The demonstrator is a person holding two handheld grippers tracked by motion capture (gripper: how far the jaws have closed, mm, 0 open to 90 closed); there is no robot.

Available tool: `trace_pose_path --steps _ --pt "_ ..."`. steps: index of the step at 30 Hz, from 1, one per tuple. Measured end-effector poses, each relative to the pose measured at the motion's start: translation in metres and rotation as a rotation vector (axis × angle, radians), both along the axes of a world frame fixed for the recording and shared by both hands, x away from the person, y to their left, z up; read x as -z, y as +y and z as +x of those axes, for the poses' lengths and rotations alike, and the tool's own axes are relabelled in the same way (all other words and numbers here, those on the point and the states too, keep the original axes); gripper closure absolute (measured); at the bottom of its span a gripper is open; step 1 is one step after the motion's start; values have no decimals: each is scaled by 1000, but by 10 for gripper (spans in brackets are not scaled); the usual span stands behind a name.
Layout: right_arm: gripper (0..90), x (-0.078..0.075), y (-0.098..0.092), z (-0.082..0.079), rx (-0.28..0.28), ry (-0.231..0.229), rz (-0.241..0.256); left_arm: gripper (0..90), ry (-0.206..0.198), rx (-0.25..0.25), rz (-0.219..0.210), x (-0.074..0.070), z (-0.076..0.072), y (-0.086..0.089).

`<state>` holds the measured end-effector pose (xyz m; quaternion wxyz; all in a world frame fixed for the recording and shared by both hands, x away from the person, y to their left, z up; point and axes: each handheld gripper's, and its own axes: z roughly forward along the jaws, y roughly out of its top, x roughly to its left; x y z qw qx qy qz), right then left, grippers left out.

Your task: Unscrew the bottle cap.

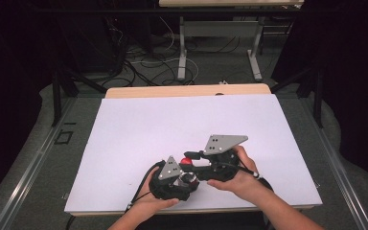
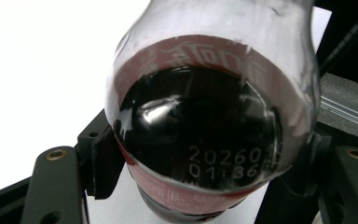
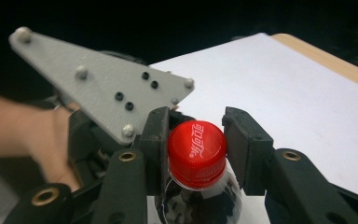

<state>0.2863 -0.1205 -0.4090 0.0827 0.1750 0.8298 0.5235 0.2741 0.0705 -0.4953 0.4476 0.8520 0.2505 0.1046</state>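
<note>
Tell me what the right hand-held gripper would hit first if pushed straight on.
The red cap of the bottle: it already sits between the right hand-held gripper jaws, one jaw seemingly touching, so it probably meets the cap at once.

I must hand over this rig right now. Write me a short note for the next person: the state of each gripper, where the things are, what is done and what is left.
Left gripper: shut on the body of the cola bottle, holding it above the white sheet near the front edge of the table.
Right gripper: jaws set around the red cap; one side touches, a small gap shows on the other, so the grip is unclear.
Done: bottle held, cap reached.
Left: the cap is on; probably close on it and twist it off.
</note>
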Motion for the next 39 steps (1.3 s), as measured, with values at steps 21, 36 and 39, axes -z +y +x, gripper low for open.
trace_pose_path --steps 21,36,39 --pt "513 -4 -13 38 -380 30 40 289 -6 51 -12 -3 -3 0" --pt "525 -10 2 -14 175 -15 84 289 -18 -14 -7 -2 -2 -1" --pt "549 -5 5 -19 215 -17 88 289 -10 -17 -8 -3 -2 -1"
